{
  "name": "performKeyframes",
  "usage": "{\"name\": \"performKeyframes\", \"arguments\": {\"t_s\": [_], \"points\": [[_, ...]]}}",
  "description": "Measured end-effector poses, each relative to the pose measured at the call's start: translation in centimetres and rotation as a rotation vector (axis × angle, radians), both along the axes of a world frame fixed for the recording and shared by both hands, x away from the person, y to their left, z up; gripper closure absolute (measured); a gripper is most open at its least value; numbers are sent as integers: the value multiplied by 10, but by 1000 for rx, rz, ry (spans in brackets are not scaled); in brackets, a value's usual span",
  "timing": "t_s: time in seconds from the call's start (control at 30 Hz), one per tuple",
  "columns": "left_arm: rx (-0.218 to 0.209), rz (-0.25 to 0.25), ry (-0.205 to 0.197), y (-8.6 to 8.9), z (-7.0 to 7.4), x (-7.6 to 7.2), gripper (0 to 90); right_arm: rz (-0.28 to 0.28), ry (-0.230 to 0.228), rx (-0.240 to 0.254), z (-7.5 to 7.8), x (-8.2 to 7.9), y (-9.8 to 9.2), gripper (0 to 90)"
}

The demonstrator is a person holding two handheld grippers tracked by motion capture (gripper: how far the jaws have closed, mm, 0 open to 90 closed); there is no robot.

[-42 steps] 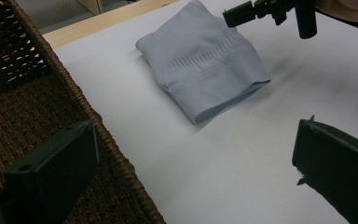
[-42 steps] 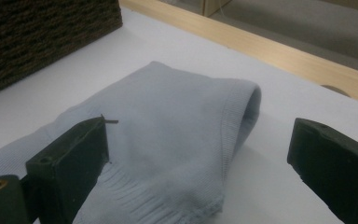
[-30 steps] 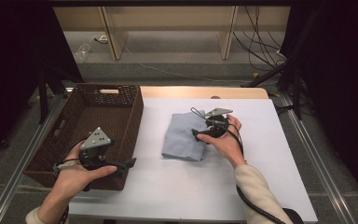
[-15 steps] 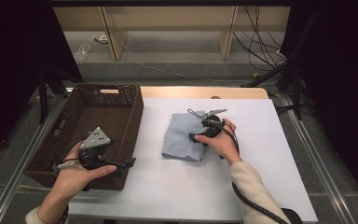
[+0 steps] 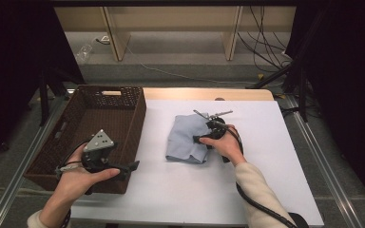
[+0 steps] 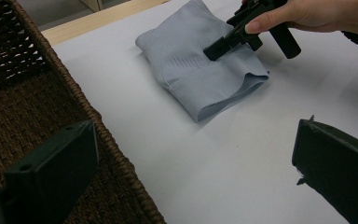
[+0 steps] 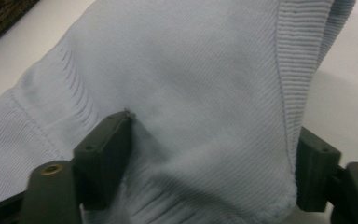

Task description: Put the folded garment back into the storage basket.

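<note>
The brown wicker basket is being kept at the bench's left edge, with nothing lying between it and the cloth. The left gripper is being held over the basket's near right corner, fingers spread wide and empty. The right gripper is being pressed into the folded pale blue cloth at mid-bench; its fingers have just been closing, a ribbed fold bunched between them, not yet pinched.

White-topped table sitting on grey floor; black curtains hanging both sides; cables trailing behind, wooden panels standing.
</note>
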State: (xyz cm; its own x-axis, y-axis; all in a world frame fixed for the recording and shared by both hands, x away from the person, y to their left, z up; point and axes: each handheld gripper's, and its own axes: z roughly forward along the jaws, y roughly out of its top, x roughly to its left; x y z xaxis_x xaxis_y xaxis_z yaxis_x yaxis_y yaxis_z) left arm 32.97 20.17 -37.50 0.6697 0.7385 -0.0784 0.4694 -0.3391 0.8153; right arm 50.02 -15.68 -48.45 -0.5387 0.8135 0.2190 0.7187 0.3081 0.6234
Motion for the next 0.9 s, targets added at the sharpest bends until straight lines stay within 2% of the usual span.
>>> {"name": "performKeyframes", "arguments": {"t_s": [0.13,0.3,0.37,0.57,0.9], "points": [[-2,3,-2,0,0,0,0,13,7,10,1,-1,-1,359],[-3,4,-3,0,0,0,0,28,15,34,3,-2,0,520],[-4,5,-2,0,0,0,0,28,23,46,4,-3,1,550],[-6,7,-2,1,1,0,1,26,28,52,6,-4,2,607],[-8,10,-2,2,1,0,3,13,10,61,12,-8,4,632]]}}
